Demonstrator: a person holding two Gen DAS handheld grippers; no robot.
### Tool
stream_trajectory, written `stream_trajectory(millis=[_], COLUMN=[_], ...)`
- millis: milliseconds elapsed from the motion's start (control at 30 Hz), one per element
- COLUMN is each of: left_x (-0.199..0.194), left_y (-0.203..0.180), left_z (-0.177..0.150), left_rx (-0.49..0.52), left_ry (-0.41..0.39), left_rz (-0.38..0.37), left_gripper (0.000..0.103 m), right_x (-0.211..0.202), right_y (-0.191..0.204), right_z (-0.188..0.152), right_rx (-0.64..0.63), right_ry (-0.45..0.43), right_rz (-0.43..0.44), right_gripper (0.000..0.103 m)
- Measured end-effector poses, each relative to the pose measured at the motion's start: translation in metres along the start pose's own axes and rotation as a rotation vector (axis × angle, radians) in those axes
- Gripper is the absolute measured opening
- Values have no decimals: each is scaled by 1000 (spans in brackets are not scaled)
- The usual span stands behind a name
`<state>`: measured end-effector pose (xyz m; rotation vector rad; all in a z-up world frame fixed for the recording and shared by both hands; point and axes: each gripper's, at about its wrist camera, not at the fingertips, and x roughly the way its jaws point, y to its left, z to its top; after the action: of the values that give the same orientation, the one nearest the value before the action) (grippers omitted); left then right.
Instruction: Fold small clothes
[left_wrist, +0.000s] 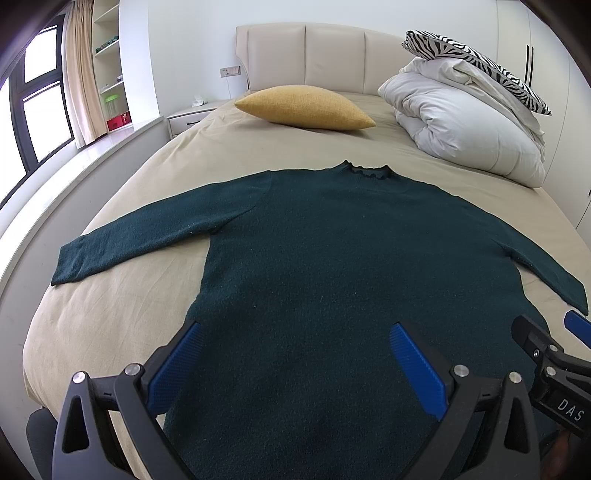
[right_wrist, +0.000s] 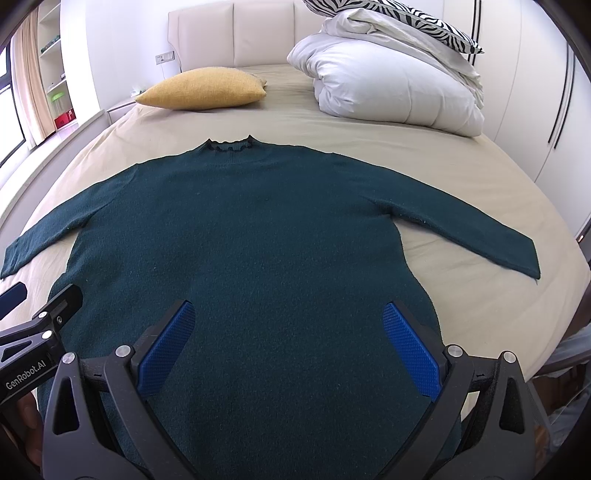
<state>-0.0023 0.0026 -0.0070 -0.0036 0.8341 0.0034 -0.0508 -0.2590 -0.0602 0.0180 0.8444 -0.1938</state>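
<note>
Bedroom in a home, pretty clearly. Big bed (left_wrist: 110, 325) with a beige sheet and a padded cream headboard (left_wrist: 306, 55). Mustard-yellow cushion (left_wrist: 306, 107) near the head end, white duvet (left_wrist: 461, 122) bundled up beside it with a zebra-print pillow (left_wrist: 480, 62) on top. Nightstand (left_wrist: 188, 118) tucked next to the bed, wall socket (left_wrist: 229, 71) above it. Built-in shelves (left_wrist: 109, 66) with odds and ends, cream curtain (left_wrist: 79, 74) by a dark-framed window (left_wrist: 37, 96). White wardrobe doors (right_wrist: 535, 92) along the other side.
</note>
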Motion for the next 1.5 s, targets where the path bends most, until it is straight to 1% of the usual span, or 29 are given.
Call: stream_trajectory(millis=[1233, 1300, 1367, 1433, 1500], left_x=[2, 2, 0, 0, 2], left_y=[0, -1, -5, -7, -10], left_z=[-3, -5, -7, -6, -4], left_rx=[-5, -5, 2, 10, 9], left_ry=[5, 5, -11, -24, -24], left_rz=[-7, -16, -33, -27, -37], left_gripper=[103, 103, 103, 103, 103], right_x=[5, 5, 7, 9, 12], right_y=[-1, -5, -14, -29, -52], right_z=[-6, -7, -6, -1, 2], right_rx=[5, 13, 29, 57, 100], right_ry=[7, 5, 5, 3, 2], right_rz=[2, -4, -8, -13, -17], right_gripper=[103, 103, 103, 103, 103])
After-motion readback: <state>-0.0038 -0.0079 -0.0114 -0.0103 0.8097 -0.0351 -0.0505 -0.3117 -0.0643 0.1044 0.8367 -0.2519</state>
